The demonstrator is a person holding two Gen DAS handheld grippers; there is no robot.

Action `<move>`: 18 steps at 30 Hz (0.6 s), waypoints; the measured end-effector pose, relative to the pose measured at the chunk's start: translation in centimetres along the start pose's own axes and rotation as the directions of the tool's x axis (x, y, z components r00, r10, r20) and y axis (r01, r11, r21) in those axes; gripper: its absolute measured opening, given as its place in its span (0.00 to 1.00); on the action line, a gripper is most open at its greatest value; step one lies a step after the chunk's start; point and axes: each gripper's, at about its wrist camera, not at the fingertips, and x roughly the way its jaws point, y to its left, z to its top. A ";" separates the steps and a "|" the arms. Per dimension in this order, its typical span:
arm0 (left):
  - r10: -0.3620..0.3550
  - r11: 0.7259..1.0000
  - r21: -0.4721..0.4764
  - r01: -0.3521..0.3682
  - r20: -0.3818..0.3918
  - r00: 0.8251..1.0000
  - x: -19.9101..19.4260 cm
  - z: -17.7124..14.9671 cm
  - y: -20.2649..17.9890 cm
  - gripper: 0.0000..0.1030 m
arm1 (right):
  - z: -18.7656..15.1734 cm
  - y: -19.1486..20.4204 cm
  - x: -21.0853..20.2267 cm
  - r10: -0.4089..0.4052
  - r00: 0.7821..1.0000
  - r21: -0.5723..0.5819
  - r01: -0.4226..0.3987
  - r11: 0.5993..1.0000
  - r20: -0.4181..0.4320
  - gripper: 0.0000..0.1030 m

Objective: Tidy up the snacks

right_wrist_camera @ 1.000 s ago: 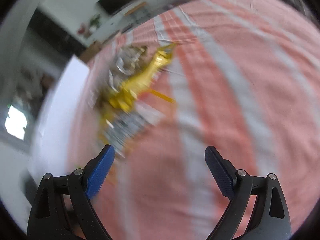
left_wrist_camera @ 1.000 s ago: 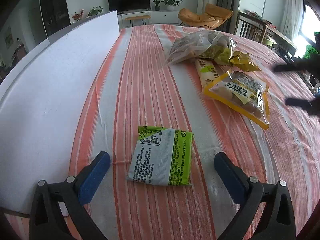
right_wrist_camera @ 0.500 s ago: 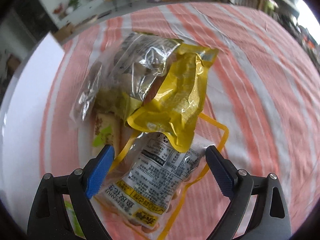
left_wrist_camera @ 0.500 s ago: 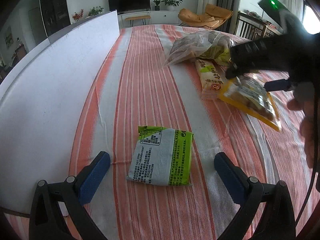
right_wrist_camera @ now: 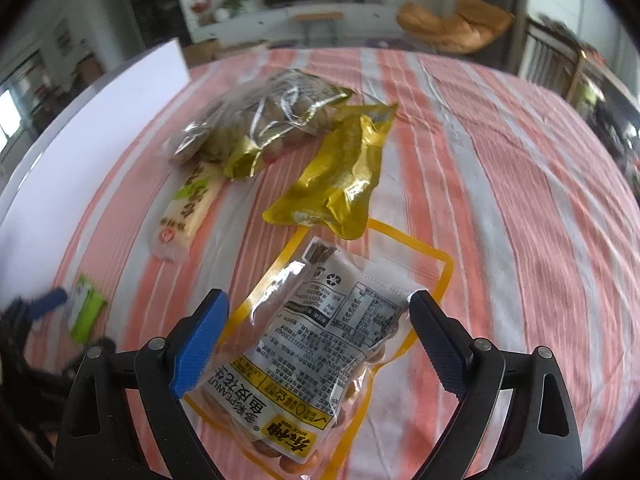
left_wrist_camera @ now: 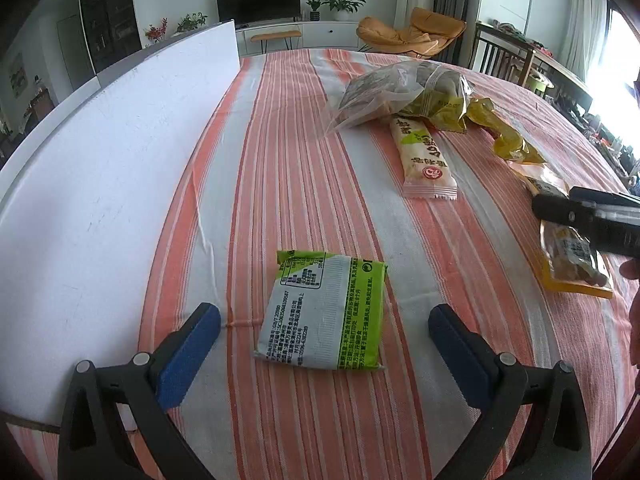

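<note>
My left gripper (left_wrist_camera: 324, 334) is open, its jaws on either side of a green and white snack packet (left_wrist_camera: 326, 310) lying flat on the striped cloth. My right gripper (right_wrist_camera: 318, 334) is open, its jaws on either side of a yellow-edged peanut bag (right_wrist_camera: 320, 332) that lies on the cloth. That bag also shows at the right edge of the left wrist view (left_wrist_camera: 572, 258), under the right gripper's black body. Farther back lie a cream snack bar (left_wrist_camera: 424, 158), a gold foil pouch (right_wrist_camera: 340, 178) and a clear bag of snacks (left_wrist_camera: 394, 92).
A white board (left_wrist_camera: 100, 184) runs along the left side of the table. The striped cloth (right_wrist_camera: 520, 200) stretches to the right. Chairs and a TV stand are beyond the table's far edge.
My right gripper swung in from the right and came down over the peanut bag, which now lies between its jaws. The left gripper and the green packet have not moved.
</note>
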 end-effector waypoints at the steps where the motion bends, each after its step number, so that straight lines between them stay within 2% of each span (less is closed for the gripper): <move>1: 0.000 1.000 0.000 0.000 0.000 1.000 0.0 0.0 0.0 1.00 | -0.4 0.2 0.0 -0.008 1.000 -0.026 0.008 1.000 0.012 0.91; 8: -0.001 1.000 0.000 0.001 0.000 1.000 0.0 0.0 0.0 1.00 | -1.3 1.4 0.4 -0.070 0.992 -0.095 0.080 0.992 0.100 0.91; 13: -0.001 1.000 0.000 0.001 -0.001 1.000 0.0 0.0 0.0 1.00 | -1.0 1.5 0.5 -0.087 0.991 -0.108 0.097 0.989 0.100 0.91; 18: 0.000 1.000 0.000 0.000 0.000 1.000 0.0 0.1 0.0 1.00 | -1.0 2.6 0.9 -0.149 0.983 -0.162 0.165 0.973 0.106 0.91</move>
